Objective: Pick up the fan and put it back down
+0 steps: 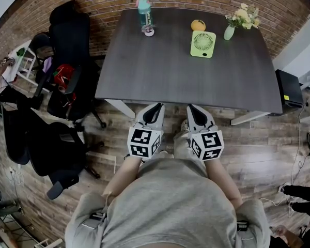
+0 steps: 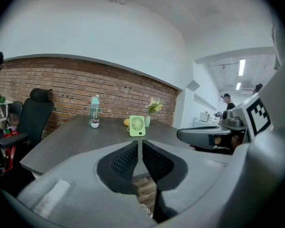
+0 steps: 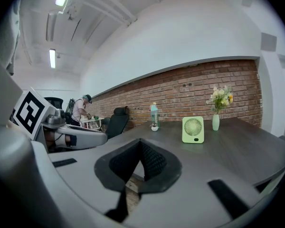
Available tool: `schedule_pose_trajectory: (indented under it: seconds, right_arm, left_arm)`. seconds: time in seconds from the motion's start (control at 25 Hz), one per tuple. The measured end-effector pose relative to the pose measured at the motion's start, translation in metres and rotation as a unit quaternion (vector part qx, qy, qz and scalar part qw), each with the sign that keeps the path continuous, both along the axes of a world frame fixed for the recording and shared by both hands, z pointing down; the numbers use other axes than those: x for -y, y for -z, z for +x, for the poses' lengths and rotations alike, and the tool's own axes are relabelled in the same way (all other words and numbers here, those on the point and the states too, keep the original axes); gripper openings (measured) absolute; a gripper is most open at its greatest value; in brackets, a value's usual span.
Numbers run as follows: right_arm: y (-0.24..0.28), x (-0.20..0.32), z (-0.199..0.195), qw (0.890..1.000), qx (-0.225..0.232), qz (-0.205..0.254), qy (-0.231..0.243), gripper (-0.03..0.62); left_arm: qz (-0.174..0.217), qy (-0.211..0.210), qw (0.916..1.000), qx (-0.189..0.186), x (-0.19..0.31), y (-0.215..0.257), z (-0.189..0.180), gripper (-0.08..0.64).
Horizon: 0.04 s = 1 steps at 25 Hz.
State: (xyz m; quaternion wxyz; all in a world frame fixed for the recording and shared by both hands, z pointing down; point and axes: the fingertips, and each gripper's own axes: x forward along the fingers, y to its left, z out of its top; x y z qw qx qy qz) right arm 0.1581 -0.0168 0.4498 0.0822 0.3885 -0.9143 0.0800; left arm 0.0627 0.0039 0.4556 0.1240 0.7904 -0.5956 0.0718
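i'm looking at the fan [image 1: 203, 44] standing upright on the far part of the table [image 1: 160, 81], its grille facing me. it is sitting just in front of the orange [image 1: 198, 25], with the vase of flowers [image 1: 229, 32] off to its right and the bottle [image 1: 144, 12] well to its left. so it is resting on the table, which is how the task wants it at the end. the same scene would fit equally well a fan that is waiting to be lifted and a fan that is already set back down, and i'm not finding anything on the table that is telling me which. nothing is touching it, and it is not leaning or lying over.

both grippers are hanging close to my operator's body, short of the near table edge and well apart from the fan. the left gripper [image 1: 156, 106] is showing its pads [image 2: 126, 158] all but together, with only a thin slit between them and nothing in it but floor beyond. the right gripper [image 1: 192, 107] is pressing its pads [image 3: 154, 160] fully together, and it is also holding nothing. each one is pointing roughly across the table toward the fan.
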Motion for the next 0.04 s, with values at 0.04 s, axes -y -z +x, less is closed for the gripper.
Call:
schedule_pose_trajectory:
  seconds: [0.04]
  right_arm:
    - [0.0003, 0.0004, 0.0, 1.0, 0.0, 0.0, 0.0, 0.0]
  left_arm:
    - [0.001, 0.0, 1.0, 0.0, 0.0004, 0.0004, 0.0001, 0.04]
